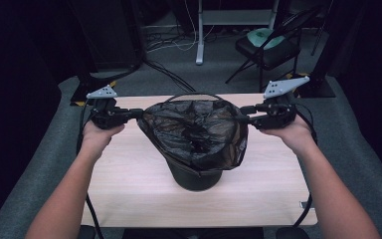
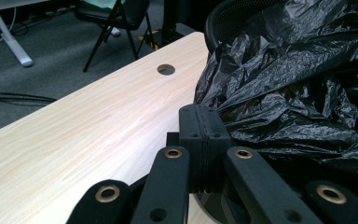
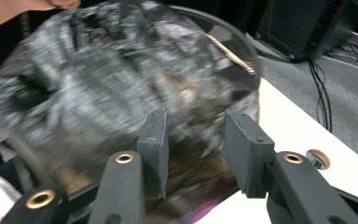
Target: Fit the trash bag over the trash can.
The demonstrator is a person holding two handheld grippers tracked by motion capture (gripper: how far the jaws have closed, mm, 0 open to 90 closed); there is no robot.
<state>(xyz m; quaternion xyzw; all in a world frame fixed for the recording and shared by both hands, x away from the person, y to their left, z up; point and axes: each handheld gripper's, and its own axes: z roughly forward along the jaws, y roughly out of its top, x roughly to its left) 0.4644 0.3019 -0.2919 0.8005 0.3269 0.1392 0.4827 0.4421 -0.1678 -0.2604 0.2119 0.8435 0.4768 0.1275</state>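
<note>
Stretching a black bin bag (image 1: 194,132) over the bin (image 1: 197,177) at frame centre on the bench (image 1: 129,184), the left claw (image 1: 138,113) pinches its edge shut to keep it taut; the right claw (image 1: 242,114) stands partly open, gripping nothing.

Light wooden table (image 1: 129,179) with round cable hole (image 2: 166,69) near far edge; grey carpet floor (image 1: 40,164) around it; black folding chair (image 1: 271,47) beyond table, pale green item (image 1: 263,36) on seat; white desk leg (image 1: 199,35) nearby; cables (image 1: 171,45) trailing across floor.
</note>
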